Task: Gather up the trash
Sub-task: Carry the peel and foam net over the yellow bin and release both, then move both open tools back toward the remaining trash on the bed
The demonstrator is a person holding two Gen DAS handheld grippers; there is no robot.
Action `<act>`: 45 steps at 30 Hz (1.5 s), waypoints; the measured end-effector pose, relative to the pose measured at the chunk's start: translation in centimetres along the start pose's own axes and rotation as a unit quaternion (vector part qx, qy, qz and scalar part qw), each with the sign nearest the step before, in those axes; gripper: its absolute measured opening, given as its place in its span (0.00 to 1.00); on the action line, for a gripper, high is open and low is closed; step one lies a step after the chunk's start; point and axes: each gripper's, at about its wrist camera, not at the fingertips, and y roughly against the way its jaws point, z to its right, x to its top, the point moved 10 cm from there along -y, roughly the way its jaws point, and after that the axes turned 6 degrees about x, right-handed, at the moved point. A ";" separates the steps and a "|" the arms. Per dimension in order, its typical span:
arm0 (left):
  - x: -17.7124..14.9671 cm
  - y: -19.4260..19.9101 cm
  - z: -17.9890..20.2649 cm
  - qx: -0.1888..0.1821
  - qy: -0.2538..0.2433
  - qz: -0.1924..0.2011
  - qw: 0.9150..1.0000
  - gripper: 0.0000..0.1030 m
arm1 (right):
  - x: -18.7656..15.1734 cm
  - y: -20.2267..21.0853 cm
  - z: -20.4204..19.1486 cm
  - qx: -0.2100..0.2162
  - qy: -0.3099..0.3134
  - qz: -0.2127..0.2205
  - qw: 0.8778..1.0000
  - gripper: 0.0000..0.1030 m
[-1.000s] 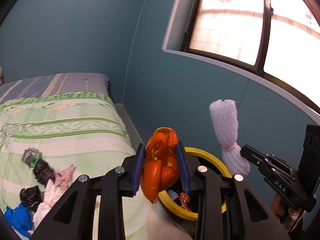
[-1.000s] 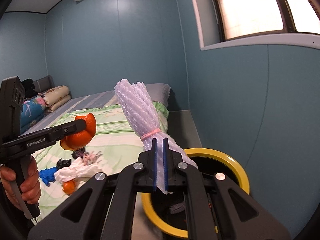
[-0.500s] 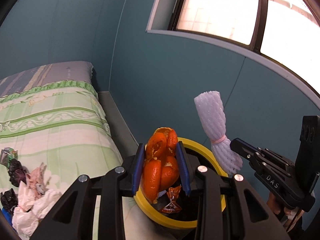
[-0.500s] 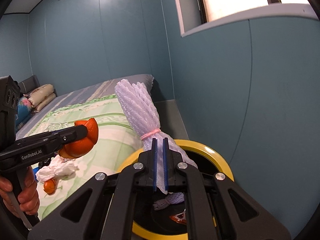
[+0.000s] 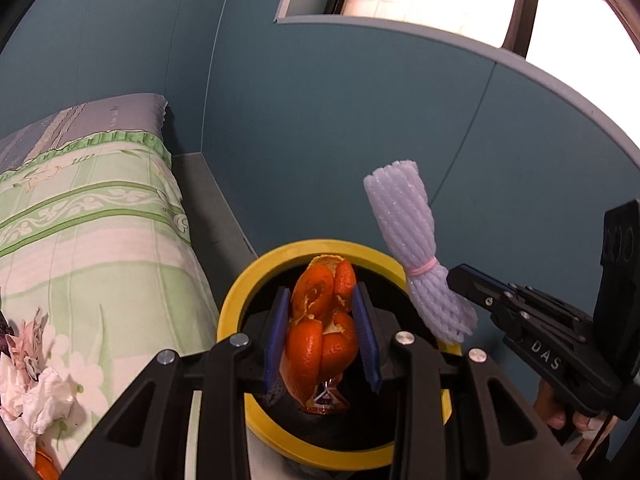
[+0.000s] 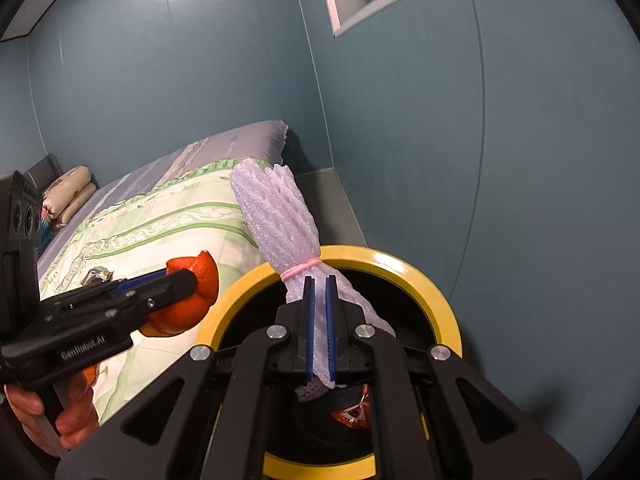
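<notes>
Orange peel (image 5: 322,332) fills the lower middle of the left wrist view, pinched between the blue pads of my left gripper (image 5: 322,340). Right below and behind it is the yellow-rimmed bin (image 5: 240,300), so the peel hangs over the black opening, where a red wrapper (image 5: 326,398) already lies. At the right of the frame my right gripper (image 5: 460,276) pokes in, holding the white foam net (image 5: 404,220) near the bin's far rim. At the left edge, crumpled tissues (image 5: 36,392) sit on the green bed sheet (image 5: 100,220).

From the right wrist view, my right gripper (image 6: 319,332) is pressed tight on the tail of the foam net (image 6: 276,216), below its pink rubber band (image 6: 300,269), with the bin (image 6: 400,258) ring directly underneath. At the left of the frame my left gripper (image 6: 176,280) grips the peel (image 6: 200,276) over the bin's near edge.

I judge this the drop step: both pieces hang above the bin. Next I should spread each gripper so they fall inside, then go back to the bed for the remaining litter.
</notes>
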 end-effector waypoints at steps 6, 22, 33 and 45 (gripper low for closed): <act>-0.9 -1.0 0.8 -0.006 -0.001 -0.011 1.000 0.30 | 0.2 -0.9 0.7 -0.005 -0.015 -0.006 1.000 0.05; -0.2 0.1 -1.6 -0.006 0.037 0.009 0.999 0.63 | 1.1 -0.9 2.6 -0.024 -0.045 0.004 0.999 0.42; 0.7 3.3 -6.2 0.029 0.060 0.035 0.997 0.64 | 1.5 0.1 1.5 -0.021 -0.036 0.010 0.999 0.42; 2.1 11.5 -12.0 0.088 0.080 0.098 0.988 0.76 | 3.8 2.1 -4.8 0.011 0.013 0.046 0.999 0.56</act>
